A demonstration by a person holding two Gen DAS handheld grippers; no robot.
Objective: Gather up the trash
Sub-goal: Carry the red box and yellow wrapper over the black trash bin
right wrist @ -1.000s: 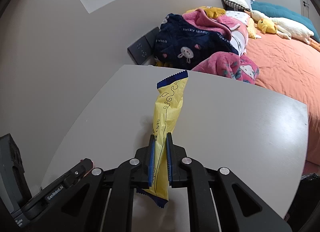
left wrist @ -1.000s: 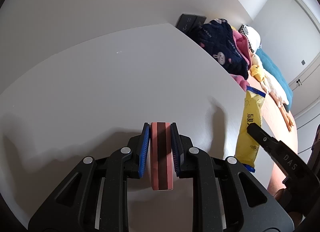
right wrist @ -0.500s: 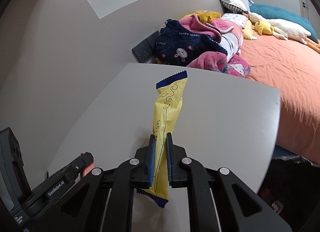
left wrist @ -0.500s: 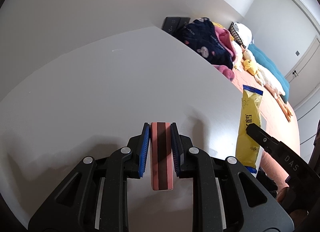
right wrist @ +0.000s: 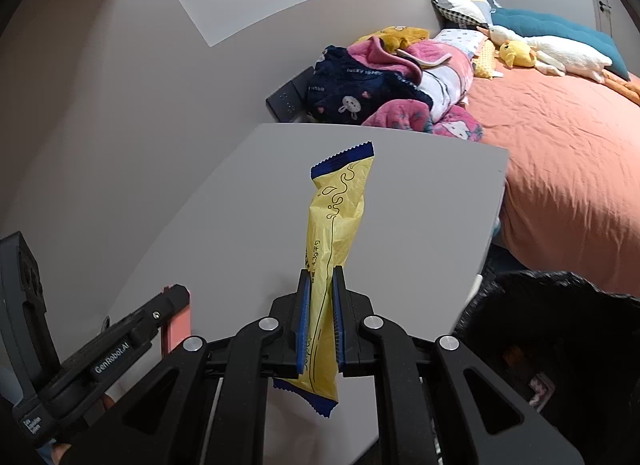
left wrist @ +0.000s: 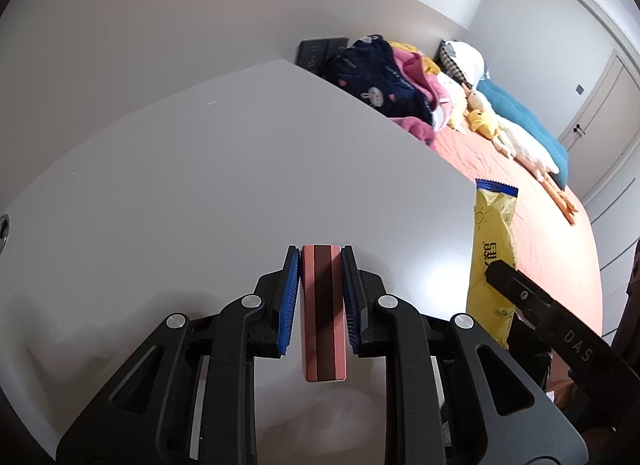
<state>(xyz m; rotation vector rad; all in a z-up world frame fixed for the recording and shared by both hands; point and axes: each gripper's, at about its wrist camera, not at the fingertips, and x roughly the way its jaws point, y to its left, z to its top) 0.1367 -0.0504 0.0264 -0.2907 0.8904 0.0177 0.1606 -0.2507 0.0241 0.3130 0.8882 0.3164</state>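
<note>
Trash clamped in both my grippers above the white table (right wrist: 420, 201).
Left gripper (left wrist: 320, 297) pinches the pink-and-brown striped bar (left wrist: 323, 317) between its fingers; right gripper (right wrist: 319, 321) squeezes the yellow blue-edged crinkly wrapper (right wrist: 334, 233) near its lower end.

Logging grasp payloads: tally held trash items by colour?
Yellow: 1, the wrapper in the right gripper.
Pink-and-brown: 1, the bar in the left gripper.
Total: 2, both clamped between jaws above the white table.
</note>
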